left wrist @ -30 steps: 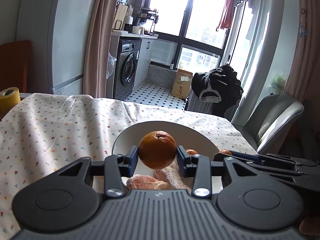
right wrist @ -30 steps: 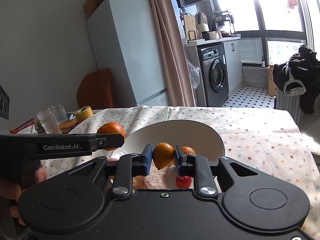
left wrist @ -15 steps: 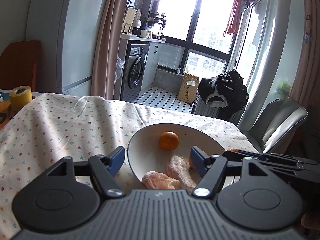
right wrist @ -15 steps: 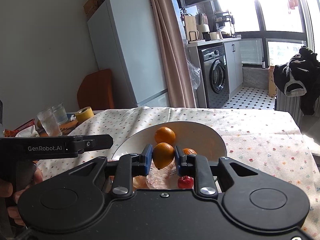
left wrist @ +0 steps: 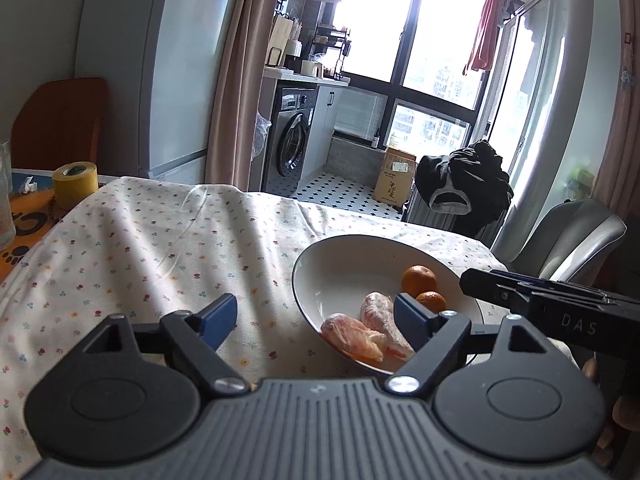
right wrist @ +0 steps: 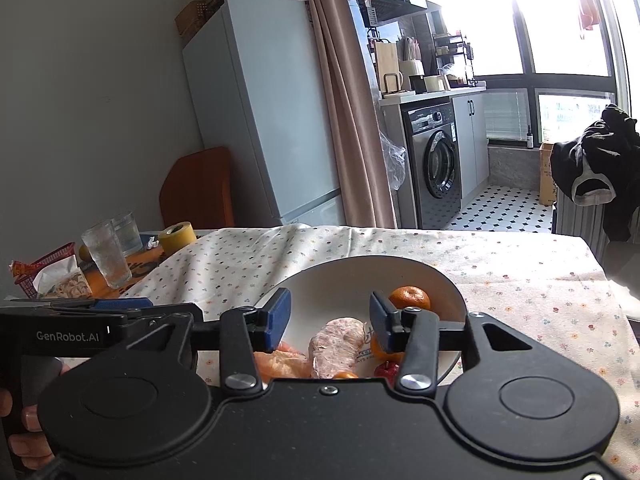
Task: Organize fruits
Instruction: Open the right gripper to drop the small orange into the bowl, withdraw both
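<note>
Bearing "GenRobot.AI" lettering, the left gripper (right wrist: 120,305) beside the bowl (right wrist: 448,284).

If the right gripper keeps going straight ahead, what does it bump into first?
Probably the wrapped fruit lying in the bowl: it sits right between the open right gripper fingers. An orange lies further back. Depth is hard to judge here.

bowl (left wrist: 320,276) white | oranges (left wrist: 419,279) orange | tablecloth (left wrist: 160,248) cream, floral-dotted
</note>
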`<state>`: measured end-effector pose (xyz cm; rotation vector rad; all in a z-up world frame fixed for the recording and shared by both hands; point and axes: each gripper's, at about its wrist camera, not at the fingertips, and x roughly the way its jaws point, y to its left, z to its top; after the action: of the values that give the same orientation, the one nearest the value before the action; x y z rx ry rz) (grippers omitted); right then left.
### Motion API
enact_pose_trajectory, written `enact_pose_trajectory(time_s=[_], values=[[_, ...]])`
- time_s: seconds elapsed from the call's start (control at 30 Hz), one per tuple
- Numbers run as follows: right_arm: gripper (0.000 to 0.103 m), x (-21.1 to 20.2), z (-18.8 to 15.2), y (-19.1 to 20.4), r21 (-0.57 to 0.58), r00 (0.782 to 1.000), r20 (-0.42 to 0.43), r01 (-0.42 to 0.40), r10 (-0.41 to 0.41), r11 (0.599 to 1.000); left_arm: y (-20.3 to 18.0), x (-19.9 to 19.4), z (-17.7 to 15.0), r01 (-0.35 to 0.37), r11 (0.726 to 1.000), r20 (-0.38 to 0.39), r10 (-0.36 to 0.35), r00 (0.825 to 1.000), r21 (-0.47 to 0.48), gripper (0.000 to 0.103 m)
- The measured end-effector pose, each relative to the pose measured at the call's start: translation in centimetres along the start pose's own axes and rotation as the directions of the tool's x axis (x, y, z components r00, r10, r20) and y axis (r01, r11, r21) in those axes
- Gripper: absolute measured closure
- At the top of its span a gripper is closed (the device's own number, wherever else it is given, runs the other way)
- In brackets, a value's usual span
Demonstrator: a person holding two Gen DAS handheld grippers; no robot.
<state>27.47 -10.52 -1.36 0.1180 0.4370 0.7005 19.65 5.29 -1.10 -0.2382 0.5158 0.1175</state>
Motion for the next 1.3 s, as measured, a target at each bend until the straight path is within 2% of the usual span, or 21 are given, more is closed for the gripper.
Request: enact_pose_trajectory(time_s=[0.17,0.63,0.8,1.3], values=[[0.056,-0.6,-0.9,-0.1,0.028,1.0,-0.022,0.004,-0.004,1.0,1.0,-0.9,-0.8,-0.011,0.999,-0.006,0.011,1.0,-0.032,0.014],[0.045,-2.9,-3.2,0.3,0.045,0.998,-0.055,0.022,-0.019,0.999,3.4,-3.1,-3.1,-0.048,0.996,-0.019,0.047,0.999,-0.08,0.013],[0.043,-3.6,-3.8,0.4,0.049,0.998,-0.062,0.027,-0.024,0.998,3.8,-4.0,-3.7,-0.039,0.995,-0.012,0.038,0.999,-0.096,0.013],[0.043,-3.8,-5.2,1.5,0.035,0.995,-0.097,-0.006,0.009,0.999,3.5,-4.8,-4.9,-0.015,0.998,-0.02,0.014,1.0,-0.063,0.015]])
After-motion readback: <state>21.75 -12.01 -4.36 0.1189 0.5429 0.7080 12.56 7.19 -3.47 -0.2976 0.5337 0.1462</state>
